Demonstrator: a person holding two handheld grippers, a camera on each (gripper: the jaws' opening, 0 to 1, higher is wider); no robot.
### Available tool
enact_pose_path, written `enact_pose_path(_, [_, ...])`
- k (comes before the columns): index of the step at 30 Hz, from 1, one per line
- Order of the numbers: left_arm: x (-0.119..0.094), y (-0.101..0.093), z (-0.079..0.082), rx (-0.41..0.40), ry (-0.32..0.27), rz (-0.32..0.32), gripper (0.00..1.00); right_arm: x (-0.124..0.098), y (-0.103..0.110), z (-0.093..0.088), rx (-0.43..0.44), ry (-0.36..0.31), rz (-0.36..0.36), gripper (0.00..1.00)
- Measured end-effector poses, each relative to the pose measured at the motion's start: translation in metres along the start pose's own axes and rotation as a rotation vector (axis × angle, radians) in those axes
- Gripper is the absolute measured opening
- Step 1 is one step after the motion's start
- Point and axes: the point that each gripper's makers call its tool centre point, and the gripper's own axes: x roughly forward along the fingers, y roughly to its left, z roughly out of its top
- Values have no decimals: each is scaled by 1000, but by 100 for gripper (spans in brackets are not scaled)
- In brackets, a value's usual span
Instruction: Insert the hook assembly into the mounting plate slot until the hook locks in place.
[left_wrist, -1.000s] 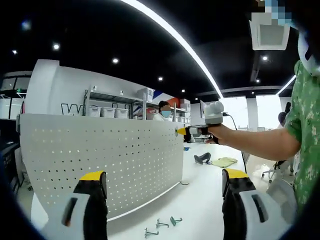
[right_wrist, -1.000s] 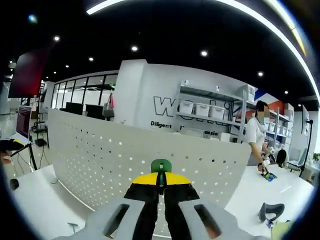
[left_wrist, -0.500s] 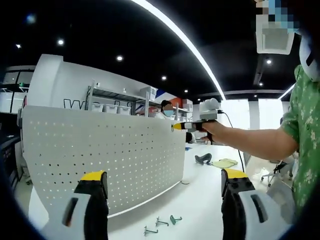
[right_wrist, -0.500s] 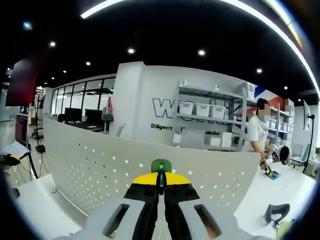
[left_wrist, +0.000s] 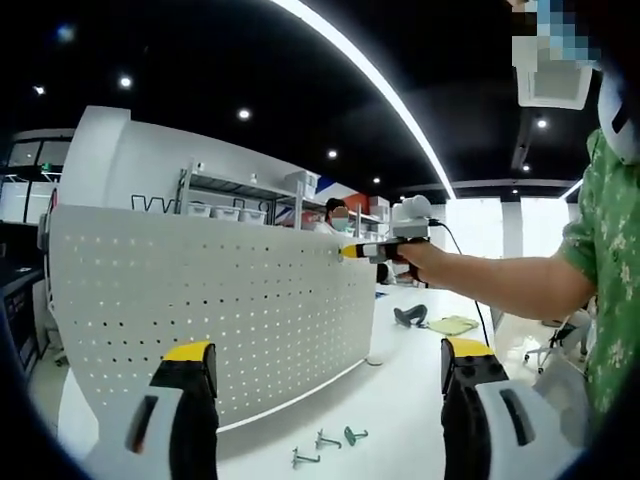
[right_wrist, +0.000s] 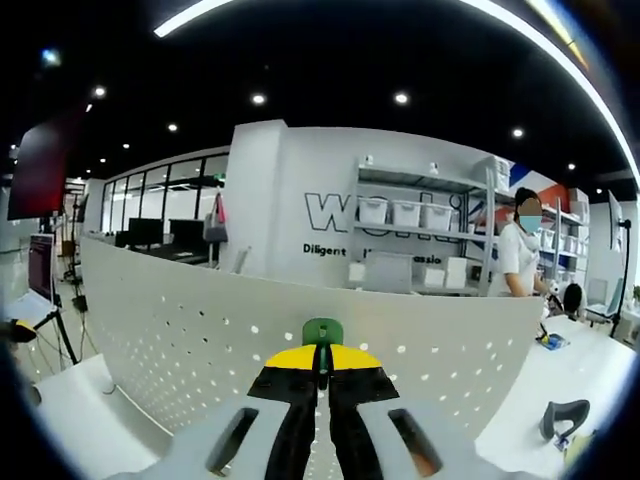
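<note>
A white perforated mounting plate (left_wrist: 200, 310) stands upright on the white table (left_wrist: 400, 400). My left gripper (left_wrist: 328, 352) is open and empty, low in front of the plate. Three loose metal hooks (left_wrist: 327, 441) lie on the table below the plate. My right gripper (left_wrist: 360, 250), held by a person's hand, is up at the plate's upper right corner. In the right gripper view, my right gripper (right_wrist: 322, 358) is shut on a green hook assembly (right_wrist: 322, 330), whose green tip pokes above the jaws just in front of the plate (right_wrist: 180, 340).
The arm and green patterned shirt (left_wrist: 612, 260) of the person holding the grippers are at the right. A dark curved object (left_wrist: 408, 316) and a yellowish cloth (left_wrist: 452, 324) lie further along the table. Behind the plate are shelves with bins (right_wrist: 410, 215) and a masked person (right_wrist: 520, 260).
The right gripper with the green hook has moved leftward and closer to the plate's upper right corner. The left gripper has stayed open; its view has shifted only slightly.
</note>
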Motion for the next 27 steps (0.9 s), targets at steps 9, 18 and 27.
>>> enact_pose_path(9, [-2,2,-2,-3,5,3,94,3,0,-1,16,-1,-5,1])
enact_pose_path(18, [-1,0,-2,-4,8,-3,94,2,0,0,20,-4,-5,1])
enact_pose_path(27, [0,-2,-1,1,10,-6,92,3,0,-3,18,1,-8,1])
